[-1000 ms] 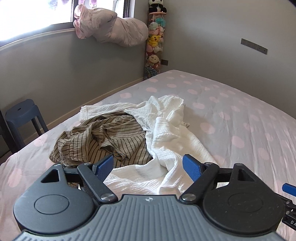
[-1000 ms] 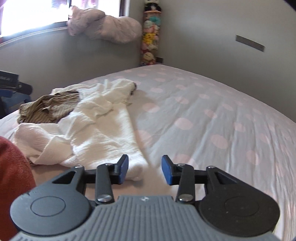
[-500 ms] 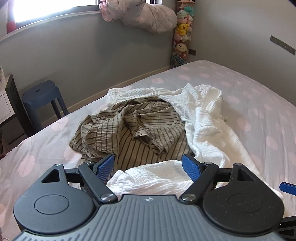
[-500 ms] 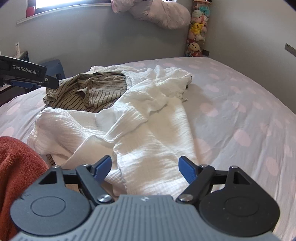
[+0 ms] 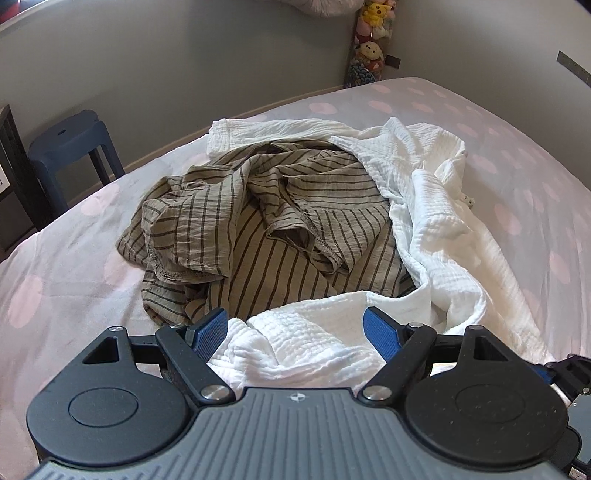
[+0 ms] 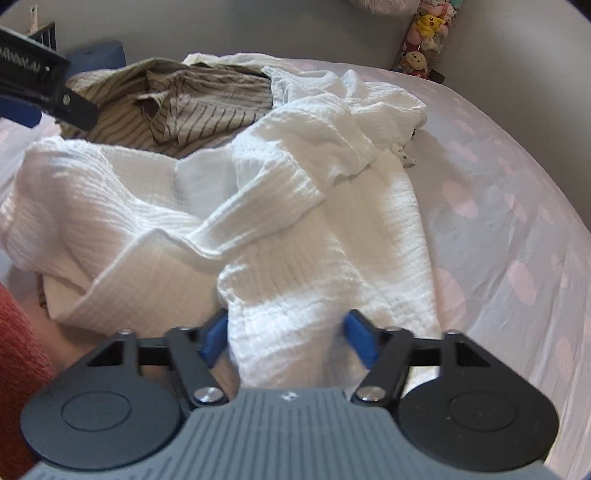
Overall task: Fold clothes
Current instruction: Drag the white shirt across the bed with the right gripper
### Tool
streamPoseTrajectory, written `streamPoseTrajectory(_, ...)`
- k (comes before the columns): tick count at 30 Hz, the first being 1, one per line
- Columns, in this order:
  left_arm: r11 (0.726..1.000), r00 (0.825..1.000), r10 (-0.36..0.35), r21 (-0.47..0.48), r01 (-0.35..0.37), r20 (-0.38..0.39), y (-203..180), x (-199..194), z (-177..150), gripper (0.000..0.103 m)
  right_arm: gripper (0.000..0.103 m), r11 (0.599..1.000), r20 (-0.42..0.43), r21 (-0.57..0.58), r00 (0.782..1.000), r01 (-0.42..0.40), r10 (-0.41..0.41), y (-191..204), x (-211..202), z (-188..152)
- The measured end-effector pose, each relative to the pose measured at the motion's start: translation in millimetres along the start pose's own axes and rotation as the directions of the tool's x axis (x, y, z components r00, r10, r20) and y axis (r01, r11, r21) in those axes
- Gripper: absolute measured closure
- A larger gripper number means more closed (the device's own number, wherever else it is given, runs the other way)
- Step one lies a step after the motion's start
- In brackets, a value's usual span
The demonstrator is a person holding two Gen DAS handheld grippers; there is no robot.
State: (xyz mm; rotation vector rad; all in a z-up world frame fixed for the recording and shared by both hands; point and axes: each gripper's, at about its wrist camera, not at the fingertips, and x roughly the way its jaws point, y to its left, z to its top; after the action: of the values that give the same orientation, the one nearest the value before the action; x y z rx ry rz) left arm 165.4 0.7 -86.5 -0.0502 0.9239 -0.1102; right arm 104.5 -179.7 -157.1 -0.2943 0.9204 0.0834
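Note:
A crumpled white crinkle-weave garment (image 5: 436, 236) (image 6: 295, 206) lies on the bed, partly draped around a beige shirt with dark stripes (image 5: 258, 229) (image 6: 192, 107). My left gripper (image 5: 295, 328) stands open low over the near white fold, with cloth bulging between its blue pads (image 5: 210, 328) but not pinched. My right gripper (image 6: 286, 332) straddles a thick fold of the white garment. Its jaws are closing and its blue pads (image 6: 356, 332) sit close beside the cloth on both sides. The picture there is blurred.
The bed (image 5: 66, 288) (image 6: 517, 221) has a pale sheet with pink dots. A blue stool (image 5: 74, 136) stands by the grey wall at the left. A column of plush toys (image 5: 373, 33) fills the far corner. A red cloth (image 6: 18, 350) shows at the right wrist view's left edge, and the other gripper's body (image 6: 40, 81) at its upper left.
Both grippers have sunk toward the pile and moved left. The right gripper widened, then narrowed around a white fold. The left stayed open while white cloth came up between its pads.

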Motion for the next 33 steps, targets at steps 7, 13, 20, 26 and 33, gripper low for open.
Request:
streamPoseTrajectory(7, 0.999, 0.999, -0.038, 0.022, 0.038, 0.001, -13, -6, 3, 0.022, 0.094, 0.983, 0.084, 0.125, 0.986, 0.134, -0.145, -49, -32, -16)
streamPoseTrajectory(13, 0.994, 0.993, -0.101, 0.039, 0.099, 0.059, -30, -34, 4, 0.022, 0.096, 0.895, 0.125, 0.214, 0.897, 0.392, -0.423, -99, -93, -43)
streamPoseTrajectory(20, 0.983, 0.981, -0.16, 0.106, 0.148, 0.112, -64, -70, -1, 0.022, 0.097, 0.799, 0.084, 0.309, 0.823, 0.515, -0.563, -140, -162, -100)
streamPoseTrajectory(26, 0.974, 0.969, -0.192, 0.155, 0.168, 0.157, -91, -101, -5, 0.022, 0.097, 0.69, 0.023, 0.42, 0.754, 0.589, -0.657, -172, -216, -161)
streamPoseTrajectory(33, 0.943, 0.953, -0.269, 0.239, 0.232, 0.137, -135, -114, -15, 0.022, 0.096, 0.576, -0.132, 0.517, 0.724, 0.633, -0.677, -217, -258, -246)
